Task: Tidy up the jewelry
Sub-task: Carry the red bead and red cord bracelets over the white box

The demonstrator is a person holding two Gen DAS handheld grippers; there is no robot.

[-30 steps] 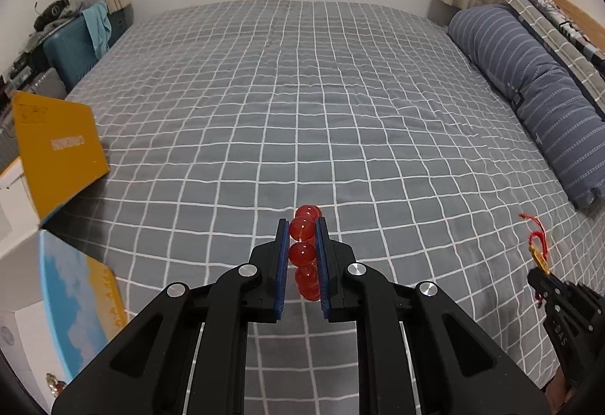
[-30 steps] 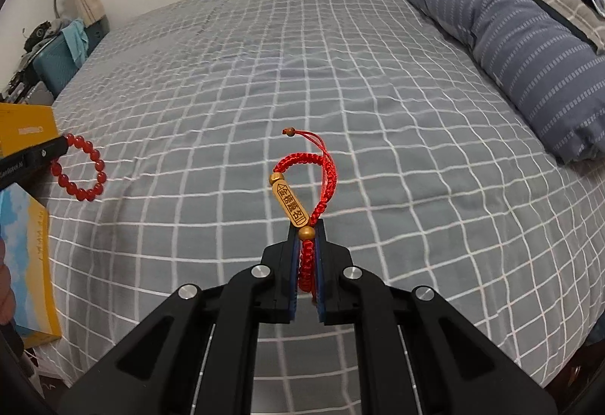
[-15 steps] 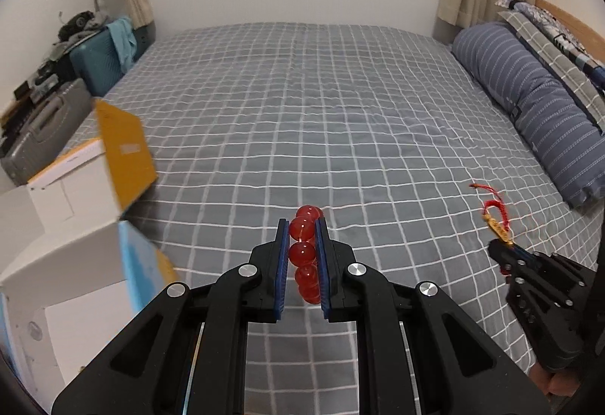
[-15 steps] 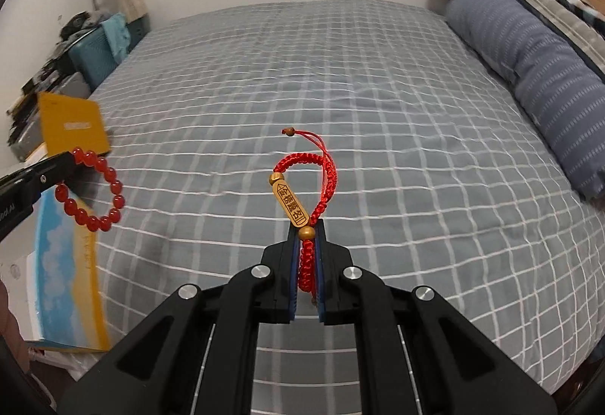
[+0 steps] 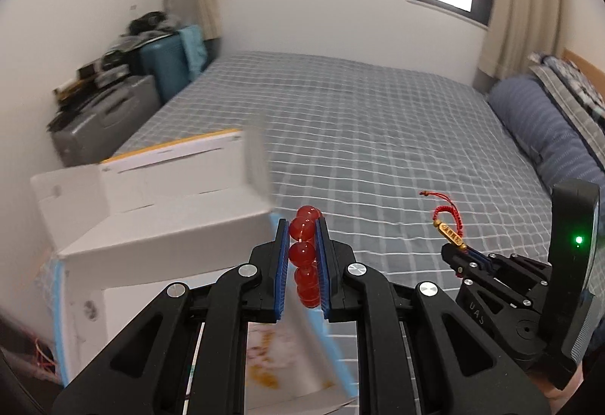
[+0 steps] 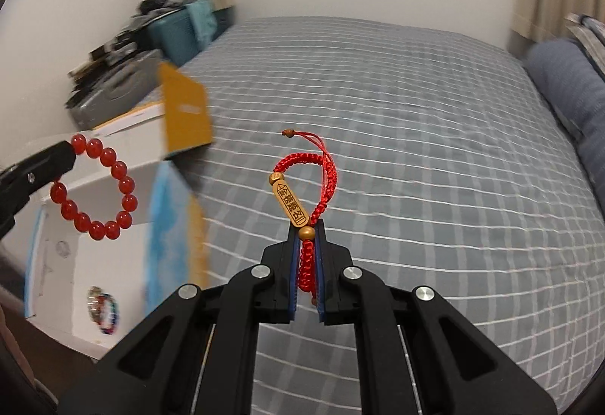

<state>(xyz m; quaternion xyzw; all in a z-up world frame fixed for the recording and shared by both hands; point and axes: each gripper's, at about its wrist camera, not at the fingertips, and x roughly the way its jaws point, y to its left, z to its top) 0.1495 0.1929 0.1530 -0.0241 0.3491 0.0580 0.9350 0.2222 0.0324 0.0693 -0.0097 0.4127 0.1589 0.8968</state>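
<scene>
My left gripper is shut on a red bead bracelet, which hangs as a full ring in the right wrist view. My right gripper is shut on a red braided cord bracelet with a wooden tag; it also shows in the left wrist view. An open white box with an orange-yellow lid stands at the bed's left edge, just left of and under the left gripper. A colourful bracelet lies inside the box.
The grey checked bed spreads ahead. A striped blue bolster pillow lies along the right side. Suitcases and clutter stand by the left wall.
Both grippers have swung left toward the box with their bracelets still held. The box now fills the lower left of both views, and the left gripper is over its edge.
</scene>
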